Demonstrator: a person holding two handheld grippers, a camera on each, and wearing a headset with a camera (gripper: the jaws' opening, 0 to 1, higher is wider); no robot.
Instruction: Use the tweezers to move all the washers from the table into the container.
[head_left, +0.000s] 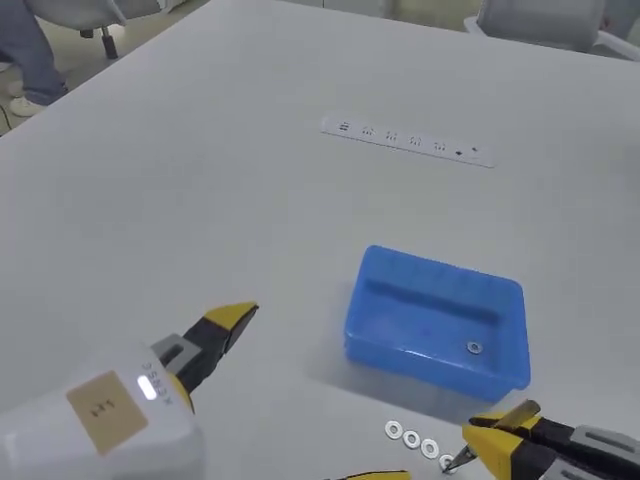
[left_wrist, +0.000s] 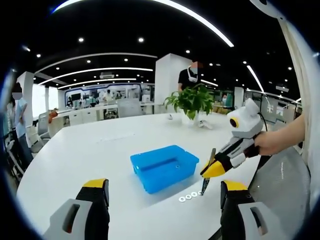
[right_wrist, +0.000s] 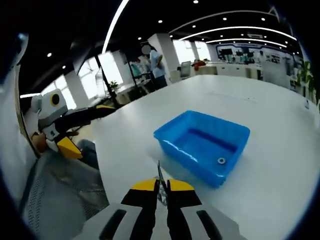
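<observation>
Head view looks down, close in; both gripper views ride low, all three sharing the container (head_left: 437, 320) ahead of the jaws.

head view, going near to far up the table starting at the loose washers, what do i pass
loose washers → blue container, with a single washer lying inside → white socket strip
</observation>
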